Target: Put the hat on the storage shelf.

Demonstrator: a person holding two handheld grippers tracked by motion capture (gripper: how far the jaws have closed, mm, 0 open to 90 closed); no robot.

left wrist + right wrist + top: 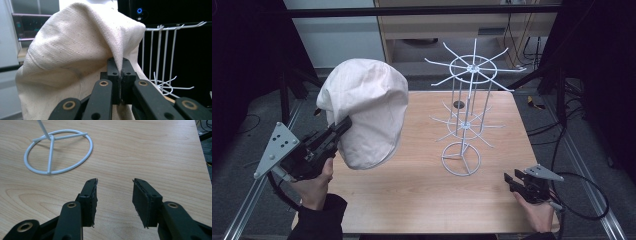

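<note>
My left tongs point(343, 125) pinching a fold of the cream cloth hat point(364, 110), hat lifted above the desk point(412, 185) left of the white wire rack point(464, 120), my right tongs point(114, 195) apart, empty, low over desk

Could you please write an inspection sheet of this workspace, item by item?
Surface: wooden table, bare around the rack.
Job's things: cream cloth hat lifted off the table; white wire rack upright, hooks bare.
Clutter: small dark round spot behind the rack, cannot tell what.
Grippers: left gripper shut on a hat fold; right gripper open, nothing between the jaws, low at the table's near right corner.
Cables: black cable trails from the right gripper.
Surroundings: dark floor, metal frame rails.
</note>
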